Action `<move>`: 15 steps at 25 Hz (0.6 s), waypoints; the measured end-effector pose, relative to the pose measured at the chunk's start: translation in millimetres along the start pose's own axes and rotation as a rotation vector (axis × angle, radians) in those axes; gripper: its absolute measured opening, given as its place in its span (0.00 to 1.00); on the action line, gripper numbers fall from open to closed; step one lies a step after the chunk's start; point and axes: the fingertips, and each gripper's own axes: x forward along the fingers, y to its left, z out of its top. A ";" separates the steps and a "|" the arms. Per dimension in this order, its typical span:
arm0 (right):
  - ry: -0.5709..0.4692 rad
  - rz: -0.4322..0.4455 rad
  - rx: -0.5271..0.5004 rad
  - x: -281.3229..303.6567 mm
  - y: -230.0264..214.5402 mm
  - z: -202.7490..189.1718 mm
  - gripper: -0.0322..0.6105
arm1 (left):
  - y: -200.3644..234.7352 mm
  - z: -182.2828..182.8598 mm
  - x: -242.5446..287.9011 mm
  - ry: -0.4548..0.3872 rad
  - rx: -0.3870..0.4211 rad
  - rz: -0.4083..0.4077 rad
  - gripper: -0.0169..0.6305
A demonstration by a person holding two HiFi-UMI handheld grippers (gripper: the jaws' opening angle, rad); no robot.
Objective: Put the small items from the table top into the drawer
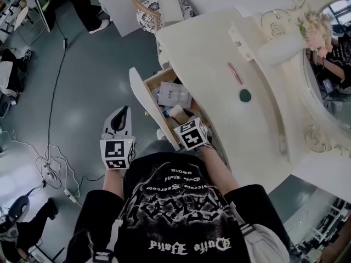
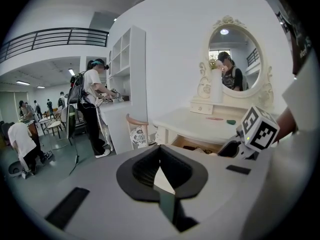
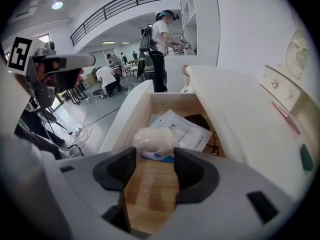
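Observation:
The cream dressing table's drawer [image 1: 137,92] stands pulled out, with a white packet [image 1: 173,93] and dark things inside. My right gripper [image 1: 181,119] reaches into it. In the right gripper view its pads [image 3: 192,166] press on a pale, soft round item [image 3: 153,139] with a blue band beneath; wood colour fills the gap behind it. On the table top [image 1: 208,48] lie a pink stick [image 1: 235,73] and a green round item [image 1: 245,95]. My left gripper [image 1: 122,114] hangs left of the drawer front, shut and empty.
A white vase with flowers [image 1: 279,51] and a small drawer box [image 1: 241,40] stand by the oval mirror [image 1: 329,64]. A chair [image 1: 159,7] sits beyond the table. Cables [image 1: 52,163] trail over the floor at left. People stand farther off [image 3: 162,49].

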 end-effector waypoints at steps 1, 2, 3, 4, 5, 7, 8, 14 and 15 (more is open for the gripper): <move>0.013 -0.002 -0.002 2.7 -0.9 -1.3 0.42 | 1.3 -0.8 0.9 0.001 -0.003 -0.001 0.05; 0.025 -0.004 -0.004 5.1 -2.2 -2.9 0.42 | 1.9 -1.1 2.0 0.001 -0.006 -0.003 0.05; 0.034 -0.004 -0.005 7.2 -3.8 -4.2 0.42 | 2.3 -1.2 3.1 0.000 -0.007 -0.006 0.05; 0.040 -0.003 -0.004 9.1 -5.1 -5.0 0.42 | 2.9 -1.3 4.1 0.001 -0.008 -0.007 0.05; 0.045 0.000 -0.002 10.9 -5.9 -5.5 0.42 | 4.0 -1.7 4.8 0.003 -0.008 -0.008 0.05; 0.059 0.007 0.007 15.1 -7.1 -6.8 0.43 | 6.8 -2.6 6.5 0.009 -0.010 -0.008 0.05; 0.068 0.009 0.014 17.5 -7.9 -7.6 0.43 | 8.4 -3.4 7.6 0.013 -0.010 -0.008 0.05; 0.100 0.034 0.068 33.3 -7.9 -13.4 0.43 | 16.2 -7.8 11.8 0.039 -0.004 -0.002 0.05; 0.100 0.039 0.075 35.5 -7.1 -14.0 0.44 | 17.1 -7.2 11.9 0.041 -0.001 -0.002 0.05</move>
